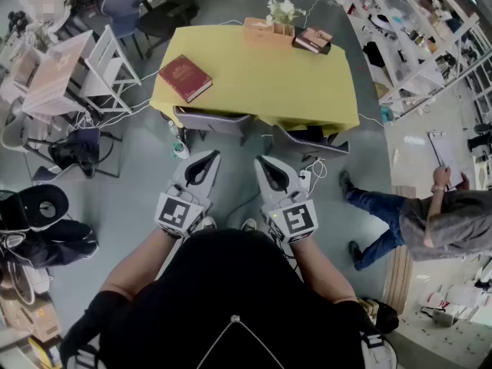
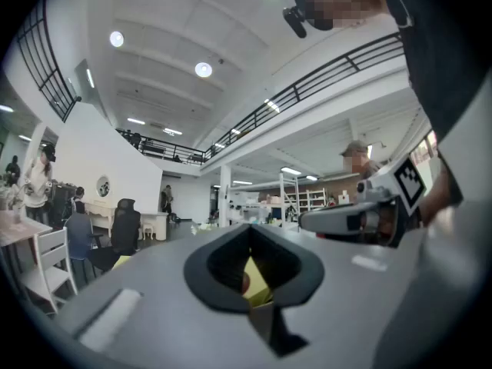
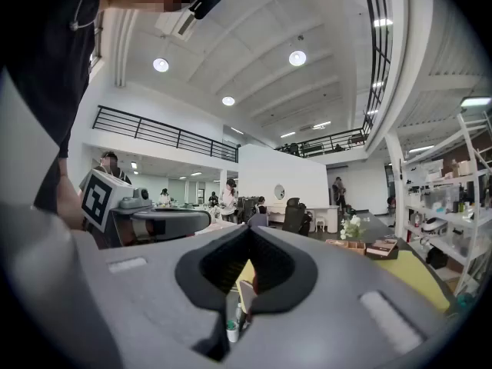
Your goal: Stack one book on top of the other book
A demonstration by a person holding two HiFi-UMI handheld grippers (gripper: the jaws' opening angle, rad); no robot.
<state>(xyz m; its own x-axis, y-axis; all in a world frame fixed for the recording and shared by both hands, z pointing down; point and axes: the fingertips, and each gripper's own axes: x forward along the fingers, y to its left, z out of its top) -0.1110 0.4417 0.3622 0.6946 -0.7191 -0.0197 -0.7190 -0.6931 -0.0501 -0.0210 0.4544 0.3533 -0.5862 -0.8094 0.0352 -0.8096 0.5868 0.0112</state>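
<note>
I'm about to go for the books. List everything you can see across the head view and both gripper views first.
table: one, yellow cloth, ahead of the person.
red book: one, dark red, table's near-left part.
dark books: small stack, count unclear, table's far-right.
wooden box: one, tan, far edge, holding white flowers.
chairs: two, grey, tucked under the near edge.
bottle: one, green cap, floor by the left chair.
bystander: one, jeans, at right.
left gripper: grey, shut, empty, short of the table.
right gripper: grey, shut, empty, beside it.
</note>
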